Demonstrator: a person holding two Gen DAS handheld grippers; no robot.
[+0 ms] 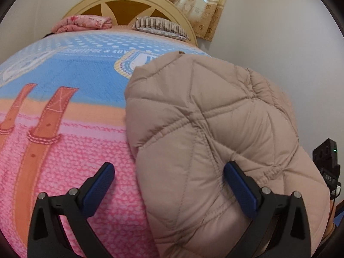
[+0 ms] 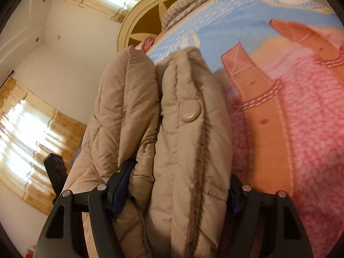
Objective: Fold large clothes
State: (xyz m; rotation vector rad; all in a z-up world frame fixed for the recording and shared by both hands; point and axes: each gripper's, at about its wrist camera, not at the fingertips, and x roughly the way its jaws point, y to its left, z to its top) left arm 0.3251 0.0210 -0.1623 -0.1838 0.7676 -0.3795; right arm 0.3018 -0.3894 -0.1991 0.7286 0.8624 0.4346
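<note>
A beige quilted puffer jacket [image 1: 206, 133] lies bunched near the right edge of the bed. My left gripper [image 1: 168, 185] is open; its right finger [image 1: 240, 185] presses on the jacket and its left finger hangs over the blanket. In the right wrist view the jacket [image 2: 185, 133] stands in thick folds with a round snap button [image 2: 190, 110] showing. My right gripper [image 2: 178, 187] holds a thick fold of the jacket between its fingers; the right finger is mostly hidden by fabric.
The bed is covered with a pink, orange and blue blanket [image 1: 64, 99]. A cream headboard [image 1: 129, 6], a pink folded cloth [image 1: 83, 22] and a striped pillow [image 1: 159, 26] are at the far end. Curtains [image 2: 32, 133] and white walls surround the bed.
</note>
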